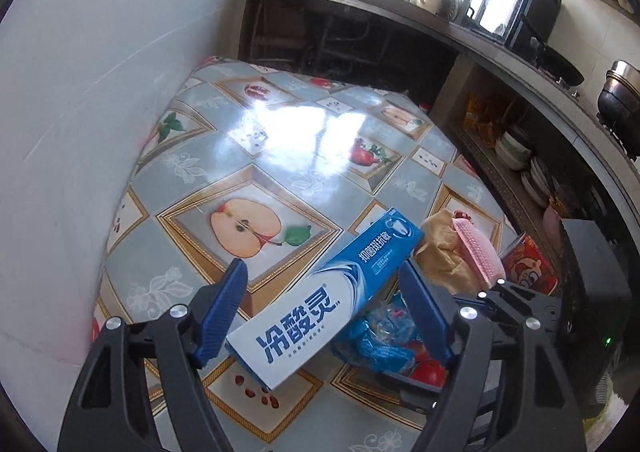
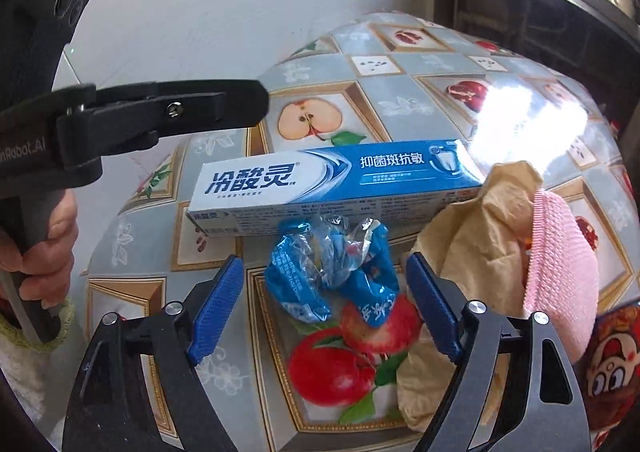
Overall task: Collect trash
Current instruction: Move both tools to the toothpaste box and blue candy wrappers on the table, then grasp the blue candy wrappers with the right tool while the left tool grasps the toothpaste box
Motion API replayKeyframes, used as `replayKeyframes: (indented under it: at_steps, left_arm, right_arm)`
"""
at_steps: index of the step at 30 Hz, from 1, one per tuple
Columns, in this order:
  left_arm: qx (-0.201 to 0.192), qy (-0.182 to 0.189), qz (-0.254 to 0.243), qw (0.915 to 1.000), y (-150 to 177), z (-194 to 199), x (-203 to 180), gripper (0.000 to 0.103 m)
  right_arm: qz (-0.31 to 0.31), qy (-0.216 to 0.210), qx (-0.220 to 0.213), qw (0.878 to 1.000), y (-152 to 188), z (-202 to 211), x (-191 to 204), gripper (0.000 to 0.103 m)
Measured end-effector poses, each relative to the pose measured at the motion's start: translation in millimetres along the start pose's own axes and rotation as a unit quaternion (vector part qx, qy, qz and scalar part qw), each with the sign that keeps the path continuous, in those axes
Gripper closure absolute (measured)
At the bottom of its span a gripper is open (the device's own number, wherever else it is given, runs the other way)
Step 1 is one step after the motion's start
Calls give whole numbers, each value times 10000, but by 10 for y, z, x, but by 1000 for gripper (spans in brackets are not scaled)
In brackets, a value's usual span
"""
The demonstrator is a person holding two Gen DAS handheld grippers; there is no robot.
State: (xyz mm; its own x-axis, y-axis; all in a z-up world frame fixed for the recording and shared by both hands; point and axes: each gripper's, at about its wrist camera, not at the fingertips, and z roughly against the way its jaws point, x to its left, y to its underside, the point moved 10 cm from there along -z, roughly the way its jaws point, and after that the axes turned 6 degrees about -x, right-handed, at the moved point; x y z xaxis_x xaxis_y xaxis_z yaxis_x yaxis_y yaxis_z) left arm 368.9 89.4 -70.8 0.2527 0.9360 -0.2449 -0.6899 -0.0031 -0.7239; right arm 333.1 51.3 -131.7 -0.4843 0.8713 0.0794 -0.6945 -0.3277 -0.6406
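Observation:
A blue and white toothpaste box [image 1: 320, 300] lies on the fruit-pattern tablecloth [image 1: 248, 156]. My left gripper [image 1: 324, 292] is open, its blue fingers on either side of the box without touching it. A crumpled blue plastic wrapper [image 2: 328, 272] lies just in front of the box [image 2: 336, 184]. My right gripper [image 2: 324, 300] is open and the wrapper sits between its fingers. The wrapper also shows in the left wrist view [image 1: 380, 340]. A crumpled tan paper bag [image 2: 480, 236] and a pink scrubbing cloth [image 2: 560, 272] lie to the right.
A red cartoon packet [image 2: 612, 368] lies at the table's right edge. The white wall [image 1: 80, 112] borders the table on the left. A counter [image 1: 400, 0] with a microwave [image 1: 508, 0], pots and stacked dishes [image 1: 516, 152] runs behind and to the right.

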Motion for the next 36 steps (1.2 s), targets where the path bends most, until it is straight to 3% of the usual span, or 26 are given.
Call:
replayKeyframes:
  at_steps: [8, 13, 24, 28, 36]
  left_arm:
    - [302, 124, -211, 9992, 58, -189, 6, 27]
    - [479, 345, -452, 9972, 158, -231, -124, 27]
    - [827, -17, -1484, 9855, 381, -452, -249, 27]
    - [1004, -324, -1754, 9788, 432, -511, -163, 39]
    - [1232, -294, -1228, 9843, 663, -189, -189, 51]
  right_arm:
    - [-101, -205, 242, 9994, 120, -159, -1, 61]
    - [-205, -286, 302, 9989, 211, -25, 7, 72]
    - [-800, -484, 37, 9956, 686, 704, -41, 74]
    - [-1016, -620, -86, 9929, 859, 908, -64, 74]
    - [-1202, -546, -293, 9908, 966, 1102, -204, 74]
